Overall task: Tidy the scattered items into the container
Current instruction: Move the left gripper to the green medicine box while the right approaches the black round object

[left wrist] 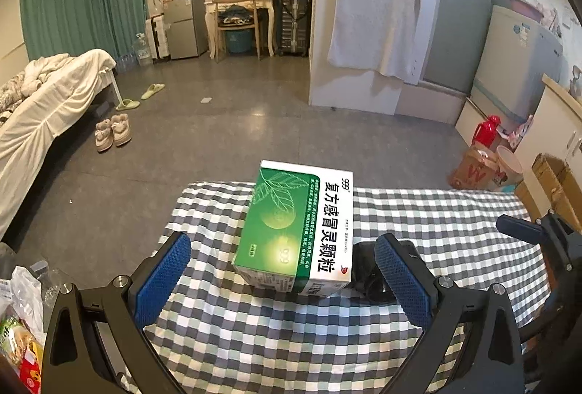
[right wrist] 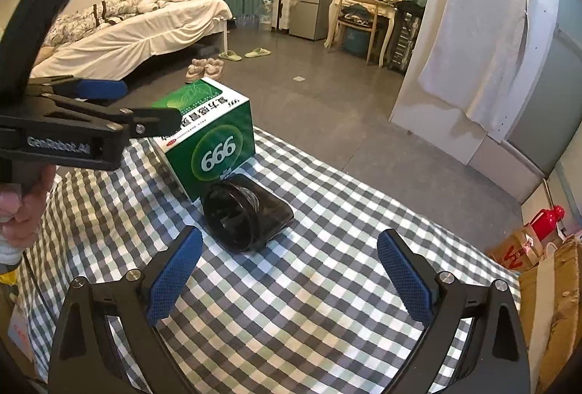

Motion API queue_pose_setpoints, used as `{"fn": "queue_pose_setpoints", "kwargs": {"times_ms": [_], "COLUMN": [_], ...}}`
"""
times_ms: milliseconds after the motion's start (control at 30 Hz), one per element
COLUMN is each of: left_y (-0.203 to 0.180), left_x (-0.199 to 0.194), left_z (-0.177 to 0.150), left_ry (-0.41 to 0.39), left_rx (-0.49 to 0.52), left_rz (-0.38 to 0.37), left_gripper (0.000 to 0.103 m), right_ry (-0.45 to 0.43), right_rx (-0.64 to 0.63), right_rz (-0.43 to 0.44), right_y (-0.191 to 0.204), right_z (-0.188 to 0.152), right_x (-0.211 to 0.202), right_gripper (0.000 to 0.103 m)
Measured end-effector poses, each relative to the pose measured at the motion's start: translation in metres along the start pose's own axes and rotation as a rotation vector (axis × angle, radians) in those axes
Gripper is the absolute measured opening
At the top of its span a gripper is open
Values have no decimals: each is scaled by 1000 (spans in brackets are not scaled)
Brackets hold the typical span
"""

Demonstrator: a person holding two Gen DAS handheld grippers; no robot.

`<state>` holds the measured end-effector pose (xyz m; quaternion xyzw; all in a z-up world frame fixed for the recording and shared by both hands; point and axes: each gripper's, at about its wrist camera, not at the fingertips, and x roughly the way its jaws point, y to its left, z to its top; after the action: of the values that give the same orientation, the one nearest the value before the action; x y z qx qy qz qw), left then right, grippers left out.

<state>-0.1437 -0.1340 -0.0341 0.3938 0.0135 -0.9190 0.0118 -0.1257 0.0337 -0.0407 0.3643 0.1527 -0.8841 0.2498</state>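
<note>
Green medicine box (left wrist: 296, 230) sits between the wide-open left gripper (left wrist: 283, 270) – right gripper (right wrist: 291, 270) gapes too, empty

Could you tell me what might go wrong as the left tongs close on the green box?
The medicine box overhangs the far edge of the checkered table, so a forward nudge from the open left tongs could tip it off. The black pouch touches the box and may get dragged.
</note>
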Motion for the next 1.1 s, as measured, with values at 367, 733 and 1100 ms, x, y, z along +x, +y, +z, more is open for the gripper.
{"fn": "queue_pose_setpoints", "kwargs": {"times_ms": [367,733,1100], "left_y": [-1,10,18], "left_x": [45,54,44], "left_z": [-5,-8,-10], "left_ry": [85,85,63], "left_rx": [-20,-76,-91], "left_rz": [-42,-85,-74], "left_gripper": [103,83,82], "right_ry": [40,45,70], "right_rx": [8,-16,-20], "right_rz": [13,8,-39], "right_y": [1,11,16], "right_z": [-1,8,12], "right_x": [24,46,66], "right_gripper": [97,97,90]}}
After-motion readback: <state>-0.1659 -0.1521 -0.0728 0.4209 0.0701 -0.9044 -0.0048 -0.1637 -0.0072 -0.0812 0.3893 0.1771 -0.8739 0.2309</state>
